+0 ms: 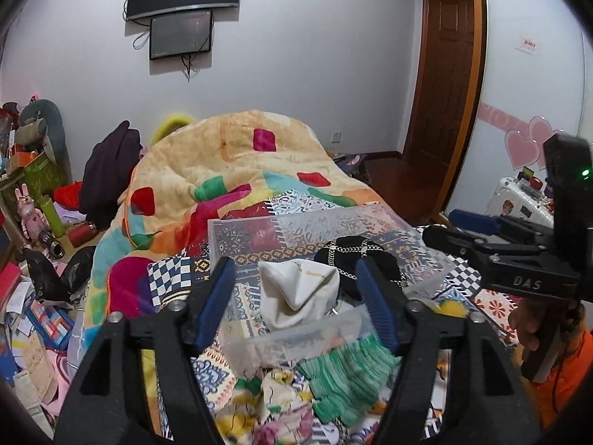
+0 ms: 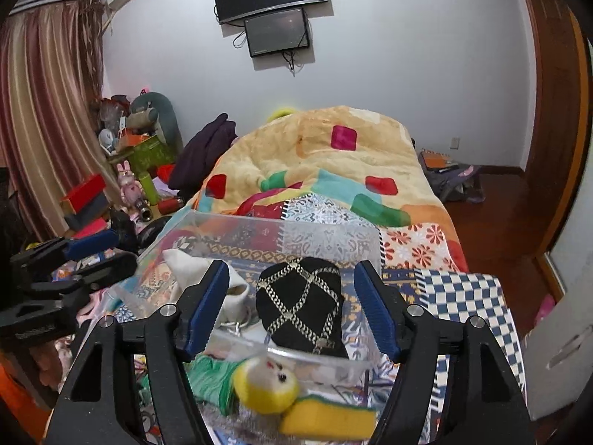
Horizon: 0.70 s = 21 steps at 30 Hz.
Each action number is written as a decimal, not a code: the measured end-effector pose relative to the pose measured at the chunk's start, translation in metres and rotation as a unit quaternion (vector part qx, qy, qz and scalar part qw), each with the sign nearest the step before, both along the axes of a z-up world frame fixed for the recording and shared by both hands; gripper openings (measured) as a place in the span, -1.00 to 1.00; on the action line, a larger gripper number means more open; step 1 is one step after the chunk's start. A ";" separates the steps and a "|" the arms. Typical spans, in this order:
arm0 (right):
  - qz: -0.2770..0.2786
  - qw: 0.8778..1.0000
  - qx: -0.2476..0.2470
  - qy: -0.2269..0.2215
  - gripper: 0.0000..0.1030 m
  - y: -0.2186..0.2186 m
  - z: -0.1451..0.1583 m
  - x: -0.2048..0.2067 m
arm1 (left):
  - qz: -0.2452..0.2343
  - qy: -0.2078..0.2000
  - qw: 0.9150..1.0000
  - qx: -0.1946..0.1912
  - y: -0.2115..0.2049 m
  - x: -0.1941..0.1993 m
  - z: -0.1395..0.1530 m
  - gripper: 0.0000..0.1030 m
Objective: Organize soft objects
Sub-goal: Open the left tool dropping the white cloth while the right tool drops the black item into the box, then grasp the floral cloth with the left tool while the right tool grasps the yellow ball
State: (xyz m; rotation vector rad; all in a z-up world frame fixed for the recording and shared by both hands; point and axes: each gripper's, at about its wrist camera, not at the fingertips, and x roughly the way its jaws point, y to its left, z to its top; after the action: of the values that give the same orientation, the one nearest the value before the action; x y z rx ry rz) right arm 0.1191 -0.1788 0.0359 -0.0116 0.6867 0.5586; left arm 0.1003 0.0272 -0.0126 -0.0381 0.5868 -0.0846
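Soft objects, a white sock [image 1: 298,293] and black chained pouch [image 2: 302,311], are gathered inside the clear bin [image 2: 281,237] on the bed; both grippers [image 1: 296,304] [image 2: 291,304] are held apart, empty, above it

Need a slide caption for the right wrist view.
Open right gripper above a clear bin holding a black pouch and white sock.

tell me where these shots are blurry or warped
Left wrist view: strong fisheye bend, the door frame bows, corners go black; the white cloth is sharp. Right wrist view: same warp, the curtain curves; the yellow sponge and plush near the lens are blurred.
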 end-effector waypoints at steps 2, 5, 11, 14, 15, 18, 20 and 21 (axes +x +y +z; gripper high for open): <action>0.005 1.000 0.001 0.004 0.30 -0.001 -0.002 -0.006 | 0.000 -0.003 1.000 -0.004 0.002 -0.010 0.001 0.50; 0.003 1.000 -0.017 -0.002 0.32 -0.002 -0.003 -0.016 | 0.003 0.001 1.000 0.002 0.005 -0.024 -0.003 0.53; 0.004 0.997 -0.060 -0.039 0.67 -0.003 -0.006 -0.040 | 0.021 0.030 0.999 -0.002 0.016 -0.044 -0.025 0.62; 0.008 0.998 -0.051 -0.027 0.67 -0.008 -0.011 -0.045 | 0.028 0.048 0.998 -0.008 0.021 -0.047 -0.037 0.62; 0.005 0.999 -0.045 -0.022 0.67 -0.011 -0.013 -0.046 | 0.031 0.055 0.998 -0.009 0.022 -0.048 -0.043 0.62; -0.004 1.000 -0.031 -0.004 0.67 -0.015 -0.022 -0.045 | 0.034 0.075 0.997 -0.010 0.022 -0.052 -0.059 0.62; -0.004 1.000 -0.027 0.006 0.67 -0.013 -0.027 -0.042 | 0.035 0.090 0.995 -0.013 0.023 -0.052 -0.069 0.62; -0.001 1.000 -0.026 0.012 0.67 -0.012 -0.030 -0.042 | 0.036 0.094 0.995 -0.014 0.024 -0.052 -0.073 0.62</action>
State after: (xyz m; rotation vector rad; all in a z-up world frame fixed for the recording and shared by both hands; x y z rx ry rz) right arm 0.0771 -0.1910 0.0061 -0.0531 0.7244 0.5388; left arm 0.0484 0.0515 -0.0857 -0.0949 0.7723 -0.0184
